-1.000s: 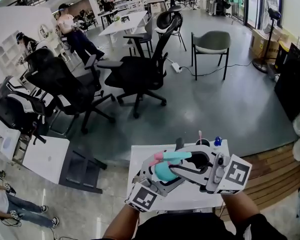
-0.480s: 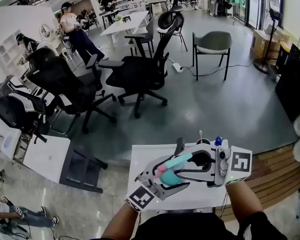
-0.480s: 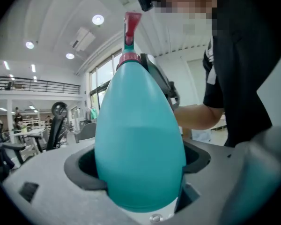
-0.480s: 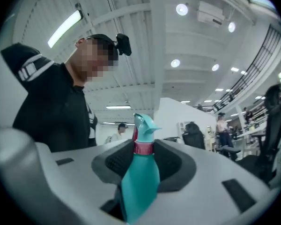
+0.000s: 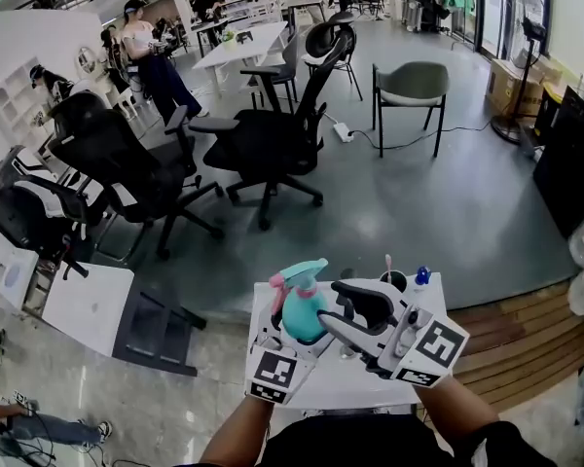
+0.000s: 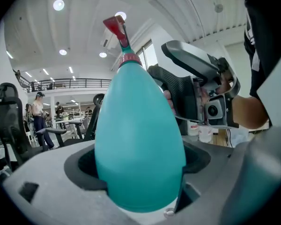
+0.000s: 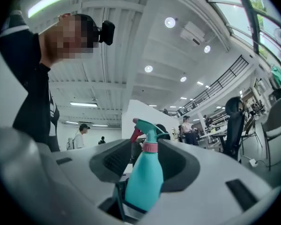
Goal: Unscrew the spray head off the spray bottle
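L gripper (image 5: 292, 341) grips spray bottle (image 5: 303, 311) (upright), spray head (image 5: 299, 274) on

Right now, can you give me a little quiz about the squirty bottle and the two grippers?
1. Which gripper is shut on the spray bottle?
2. True or false: the spray head is already off the bottle.
3. The collar under the spray head is: A pink, B yellow, C black.
Key: 1 the left gripper; the right gripper has just been opening its jaws, with the bottle between them but not squeezed. 2 false. 3 A.
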The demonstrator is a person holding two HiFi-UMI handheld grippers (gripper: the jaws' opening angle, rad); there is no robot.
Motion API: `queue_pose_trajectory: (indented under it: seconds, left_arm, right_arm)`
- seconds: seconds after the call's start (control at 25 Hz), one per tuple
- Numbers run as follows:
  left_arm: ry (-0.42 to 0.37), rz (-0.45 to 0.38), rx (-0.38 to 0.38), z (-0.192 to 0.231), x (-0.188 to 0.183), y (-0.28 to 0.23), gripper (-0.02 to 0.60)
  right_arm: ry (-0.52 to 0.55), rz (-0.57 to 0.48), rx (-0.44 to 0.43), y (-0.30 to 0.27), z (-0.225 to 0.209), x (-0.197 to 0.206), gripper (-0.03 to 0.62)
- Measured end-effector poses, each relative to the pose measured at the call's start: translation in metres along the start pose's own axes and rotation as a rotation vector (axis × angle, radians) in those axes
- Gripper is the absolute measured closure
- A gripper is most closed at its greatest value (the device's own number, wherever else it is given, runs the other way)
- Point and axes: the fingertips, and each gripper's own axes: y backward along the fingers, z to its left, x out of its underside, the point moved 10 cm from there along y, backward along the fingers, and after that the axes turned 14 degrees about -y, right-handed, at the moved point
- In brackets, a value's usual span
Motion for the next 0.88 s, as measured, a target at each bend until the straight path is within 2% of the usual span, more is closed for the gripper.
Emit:
queue_pose_trajectory:
  seconds: [0.16, 0.28, 0.56, 0.72, 0.88]
  left_arm:
    - [-0.051, 0.011, -0.062, -0.003, -0.003, -0.001, 0.129]
    - [-0.094, 0.03, -0.085, -0.008, -0.002, -0.004, 0.129]
    - [-0.077, 0.023, -0.065, -0.016, -0.003, -0.009, 0.129]
    - [-0.092, -0.023, -0.01, -0.016, -0.013, -0.008, 0.129]
    - [-0.048, -0.126, 0.144, -0.02, -0.018, -0.005, 0.129]
  right_arm:
    - [-0.013, 0.008, 0.076, -0.007, -0.001, 0.002, 0.425]
    - [-0.014, 0.011, 0.101, -0.011, -0.001, 0.003, 0.425]
    - [0.012, 0.007, 0.142, -0.014, 0.002, -0.001, 0.454]
    - [0.02, 0.028, 0.101, -0.01, 0.001, -0.005, 0.459]
    - [0.055, 0.08, -0.036, -0.005, 0.002, -0.015, 0.461]
